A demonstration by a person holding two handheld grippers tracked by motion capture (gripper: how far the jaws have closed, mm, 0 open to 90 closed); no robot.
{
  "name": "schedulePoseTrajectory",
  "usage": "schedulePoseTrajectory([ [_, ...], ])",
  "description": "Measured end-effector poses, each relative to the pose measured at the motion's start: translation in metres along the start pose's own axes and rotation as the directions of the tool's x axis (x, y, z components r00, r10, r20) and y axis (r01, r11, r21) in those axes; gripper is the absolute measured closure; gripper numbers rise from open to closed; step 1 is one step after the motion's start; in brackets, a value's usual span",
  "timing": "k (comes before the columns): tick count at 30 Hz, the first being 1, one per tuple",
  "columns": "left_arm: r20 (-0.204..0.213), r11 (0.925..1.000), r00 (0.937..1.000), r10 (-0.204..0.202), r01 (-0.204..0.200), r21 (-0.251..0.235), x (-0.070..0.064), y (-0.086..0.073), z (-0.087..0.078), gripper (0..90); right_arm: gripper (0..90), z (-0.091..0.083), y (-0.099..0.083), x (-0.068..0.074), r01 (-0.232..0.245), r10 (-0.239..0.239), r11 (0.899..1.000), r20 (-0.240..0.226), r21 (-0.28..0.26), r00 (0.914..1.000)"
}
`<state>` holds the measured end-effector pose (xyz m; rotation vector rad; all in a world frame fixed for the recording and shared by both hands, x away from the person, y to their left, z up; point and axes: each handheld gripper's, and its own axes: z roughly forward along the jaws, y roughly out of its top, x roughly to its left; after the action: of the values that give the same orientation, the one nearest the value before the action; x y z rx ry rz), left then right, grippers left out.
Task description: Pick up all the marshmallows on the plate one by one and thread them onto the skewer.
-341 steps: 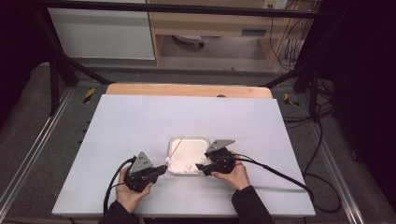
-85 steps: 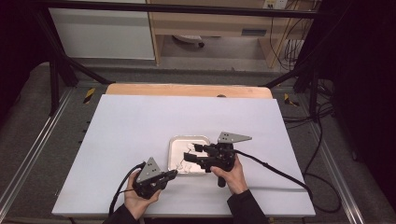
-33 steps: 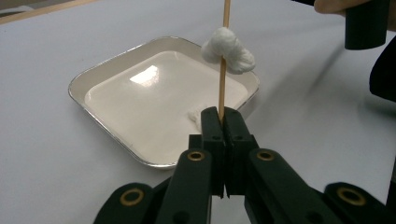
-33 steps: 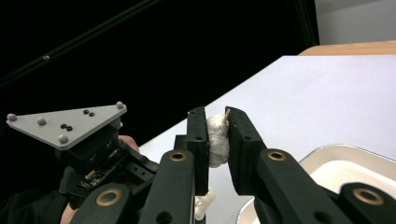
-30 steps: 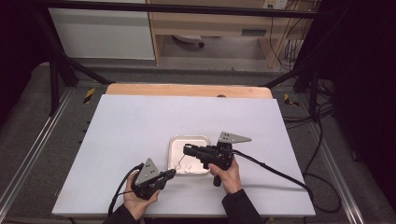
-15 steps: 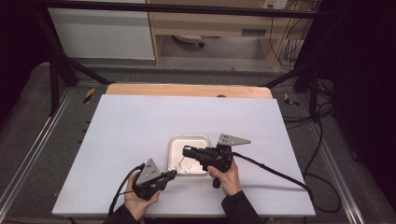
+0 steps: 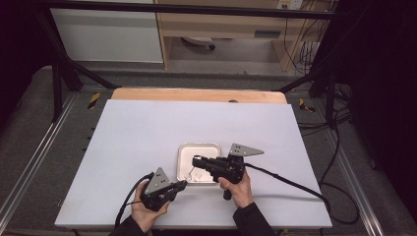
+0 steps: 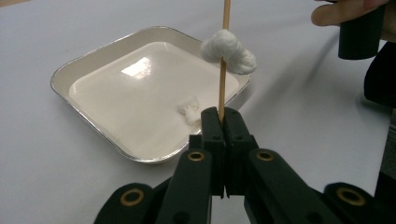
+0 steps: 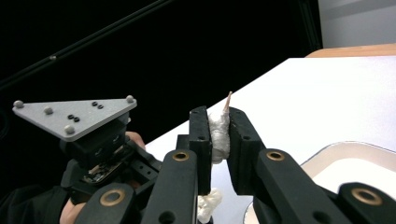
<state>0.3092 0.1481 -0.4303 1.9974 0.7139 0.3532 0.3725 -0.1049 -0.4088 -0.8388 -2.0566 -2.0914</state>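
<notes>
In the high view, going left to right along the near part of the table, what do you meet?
Left hand-held gripper with its grey three-cornered plate → white tray → right hand-held gripper, reaching in over the tray → black cable trailing off toward the table's right edge.

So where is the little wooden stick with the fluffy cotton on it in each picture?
High view: the wooden stick slants over the near edge of the white tray, between the two grippers, thin and hard to see.
Left gripper view: it rises upright from the shut left gripper, with a cotton ball threaded partway up.
Right gripper view: its pointed tip pokes out above cotton pinched in the right gripper.
Shared landmark: the white tray.
</notes>
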Motion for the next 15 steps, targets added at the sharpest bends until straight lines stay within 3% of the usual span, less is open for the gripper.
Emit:
schedulePoseTrajectory([
  [7, 0.033, 0.9999, 0.9994, -0.011, 0.011, -0.005, 0.001, 0.000, 0.001, 89.3, 82.2, 0.000, -0.005, -0.002, -0.003, 0.003, 1.000, -0.010, 0.001, 0.9999],
  [8, 0.058, 0.9973, 0.9979, -0.030, 0.034, -0.065, 0.001, 0.003, -0.002, 89.3, 82.0, 0.000, -0.005, -0.002, 0.000, 0.000, 1.000, -0.007, 0.004, 1.0000],
  [9, 0.067, 0.9963, 0.9971, -0.037, 0.042, -0.075, 0.001, 0.012, -0.005, 89.3, 81.1, 0.005, -0.009, -0.001, 0.000, 0.002, 0.995, -0.015, 0.101, 0.9999],
  [10, 0.001, 0.9982, 0.9998, 0.022, -0.022, -0.056, -0.001, 0.014, -0.005, 89.3, 81.5, 0.016, -0.023, 0.000, -0.001, 0.010, 0.989, -0.060, 0.146, 0.9981],
  [11, 0.025, 0.9966, 0.9991, -0.036, 0.037, -0.074, 0.001, 0.007, -0.005, 89.3, 81.5, 0.019, -0.029, 0.003, 0.012, -0.009, 0.995, -0.031, 0.097, 0.9995],
  [13, 0.008, 0.9973, 1.0000, -0.002, 0.002, -0.074, 0.001, 0.006, -0.009, 89.3, 80.9, 0.022, -0.028, 0.003, 0.020, -0.015, 0.993, -0.044, 0.117, 0.9989],
  [15, 0.005, 0.9959, 1.0000, -0.006, 0.006, -0.090, 0.002, 0.009, -0.010, 89.2, 80.2, 0.022, -0.025, 0.005, 0.015, -0.010, 0.996, -0.052, 0.089, 0.9986],
])
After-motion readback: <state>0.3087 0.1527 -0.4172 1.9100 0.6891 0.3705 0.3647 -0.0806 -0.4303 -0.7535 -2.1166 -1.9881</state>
